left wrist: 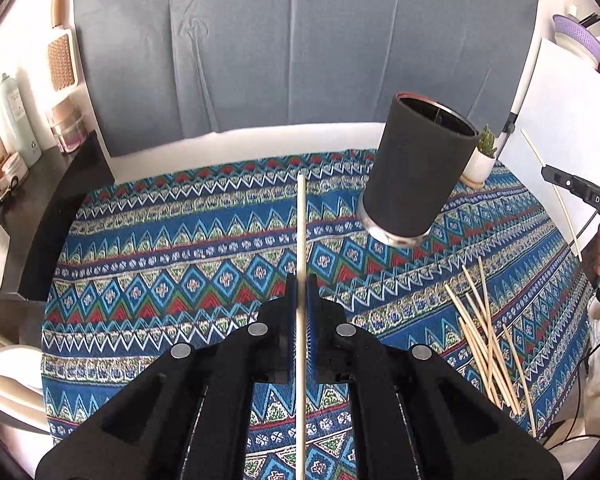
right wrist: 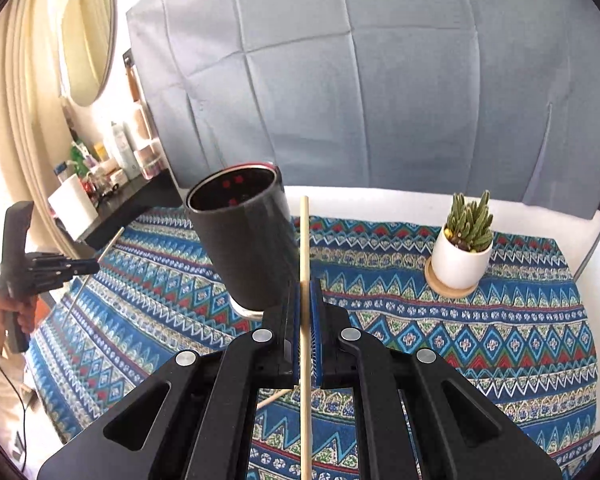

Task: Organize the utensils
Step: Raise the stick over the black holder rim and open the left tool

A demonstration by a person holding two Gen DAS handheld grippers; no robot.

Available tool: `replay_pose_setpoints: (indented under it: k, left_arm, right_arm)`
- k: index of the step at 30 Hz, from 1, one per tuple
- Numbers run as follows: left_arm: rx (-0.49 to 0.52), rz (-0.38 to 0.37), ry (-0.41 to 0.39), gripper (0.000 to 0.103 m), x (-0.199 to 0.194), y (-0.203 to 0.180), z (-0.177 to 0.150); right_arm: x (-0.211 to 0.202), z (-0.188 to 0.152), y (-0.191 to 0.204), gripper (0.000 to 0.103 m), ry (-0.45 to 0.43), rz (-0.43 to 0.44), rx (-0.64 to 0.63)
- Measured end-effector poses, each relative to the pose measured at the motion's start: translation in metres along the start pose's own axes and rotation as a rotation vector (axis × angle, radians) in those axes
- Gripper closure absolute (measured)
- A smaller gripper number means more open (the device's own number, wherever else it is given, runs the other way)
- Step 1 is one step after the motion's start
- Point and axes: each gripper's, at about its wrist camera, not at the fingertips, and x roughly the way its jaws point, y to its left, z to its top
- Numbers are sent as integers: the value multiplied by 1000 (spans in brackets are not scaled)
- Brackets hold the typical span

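My left gripper (left wrist: 301, 286) is shut on a pale wooden chopstick (left wrist: 301, 232) that runs straight ahead between its blue pads, above the patterned cloth. My right gripper (right wrist: 307, 286) is shut on another chopstick (right wrist: 305, 236) in the same way. A black cylindrical holder (left wrist: 416, 168) with a metal rim stands on the cloth, ahead and right of the left gripper; in the right wrist view the holder (right wrist: 244, 240) is just left of the held stick. Several loose chopsticks (left wrist: 486, 340) lie in a pile at the cloth's right. The right gripper (left wrist: 556, 178) also shows at the left view's right edge with its stick.
A small potted cactus (right wrist: 466, 240) on a wooden coaster stands at the back right of the patterned tablecloth (left wrist: 180, 272). A grey fabric backdrop (left wrist: 280, 48) hangs behind the table. A dark shelf (left wrist: 28, 200) with bottles sits at the left. A person's hand (right wrist: 14, 312) holds the left gripper.
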Motion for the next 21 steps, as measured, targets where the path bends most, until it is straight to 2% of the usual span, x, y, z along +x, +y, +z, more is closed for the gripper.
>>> replay_pose_setpoints:
  k: [5, 9, 16, 21]
  left_arm:
    - [31, -4, -87, 98, -20, -9, 34]
    - [52, -41, -167, 98, -29, -20, 62]
    - [70, -160, -294, 98, -22, -40, 102]
    - [66, -239, -349, 98, -1, -52, 127]
  right_arm:
    - [-6, 26, 13, 98, -52, 26, -16]
    - [-2, 47, 22, 98, -97, 53, -19]
    - [24, 79, 22, 98, -150, 157, 52]
    - [47, 99, 22, 98, -199, 203, 86]
